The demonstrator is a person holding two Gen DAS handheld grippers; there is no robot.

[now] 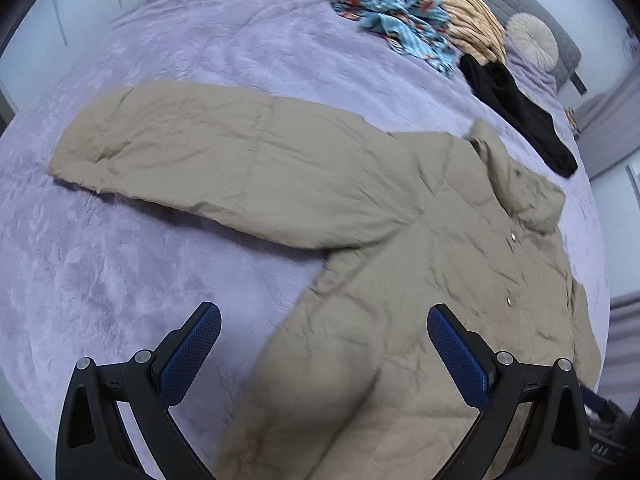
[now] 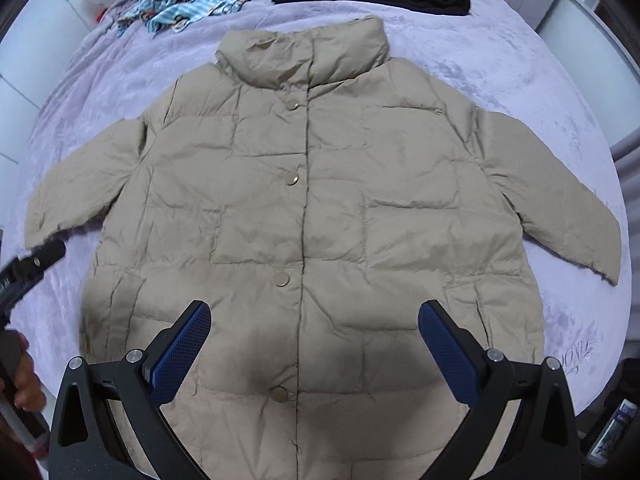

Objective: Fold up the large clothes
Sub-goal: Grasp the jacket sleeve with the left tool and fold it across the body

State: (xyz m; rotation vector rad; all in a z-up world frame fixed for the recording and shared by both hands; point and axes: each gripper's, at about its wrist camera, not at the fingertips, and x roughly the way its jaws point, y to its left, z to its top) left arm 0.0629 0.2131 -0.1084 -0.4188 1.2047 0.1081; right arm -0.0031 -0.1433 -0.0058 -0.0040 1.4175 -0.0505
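Two grippers, left gripper (image 1: 324, 332) and right gripper (image 2: 314, 328), hover with jaws spread wide, holding nothing. Beige quilted puffer jacket (image 2: 312, 200) lies flat, front up, sleeves out, on lilac plush bed cover (image 1: 120, 280).

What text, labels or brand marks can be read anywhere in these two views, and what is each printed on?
"DAS": partial white lettering on the dark device at the lower right edge of the left wrist view; the rest is cut off.
Embroidered script on the lilac bedspread, seen mirrored or upside down: not readable.
White print on the left gripper: cut off.
Label on the small bottle: too blurred.
The beige jacket shows no text.
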